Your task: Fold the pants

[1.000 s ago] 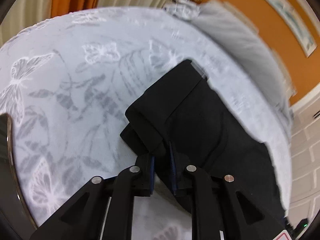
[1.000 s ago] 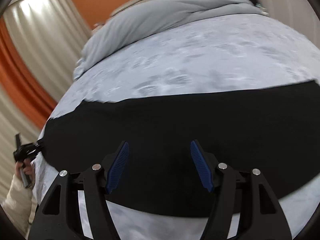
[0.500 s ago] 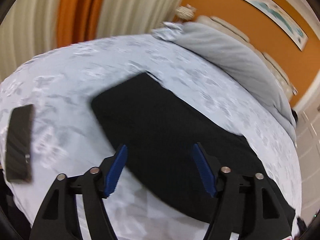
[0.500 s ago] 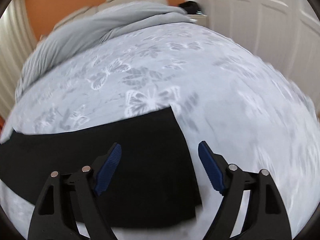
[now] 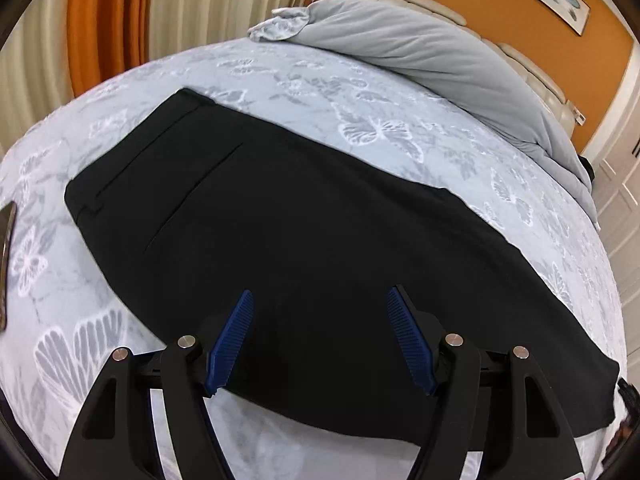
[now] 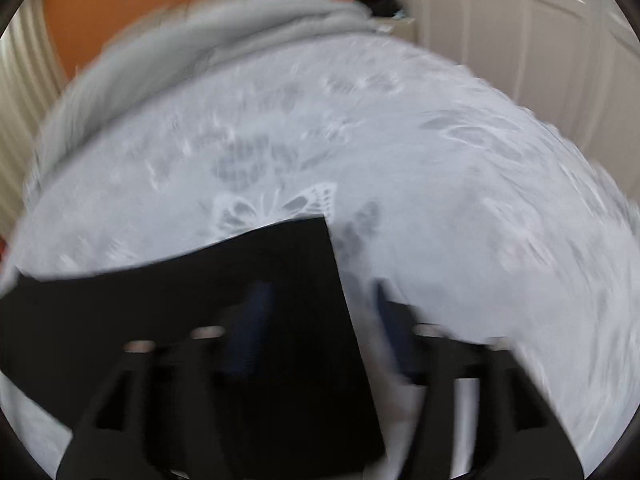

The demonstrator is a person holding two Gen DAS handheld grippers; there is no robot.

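Black pants [image 5: 320, 208] lie flat and lengthwise across the butterfly-print bed sheet [image 5: 360, 128], with the waistband [image 5: 132, 160] at the left. My left gripper [image 5: 320, 296] hovers open over their near edge, blue pads apart with nothing between them. The right wrist view is blurred. In it the hem end of the pants [image 6: 200, 300] stops at a straight edge. My right gripper [image 6: 320, 286] stands open astride that edge, its left finger over the cloth and its right finger over the sheet.
A grey duvet [image 5: 420, 48] is bunched along the far side of the bed by the headboard. A flat dark phone-like object [image 5: 6, 264] lies at the left edge. Curtains [image 5: 180, 8] hang behind, and white doors [image 6: 500, 40] stand beyond the bed's right side.
My left gripper let go of a bunched fold of the pants, opened and drew back; the pants now lie flat. My right gripper slid right along the pants to their hem end.
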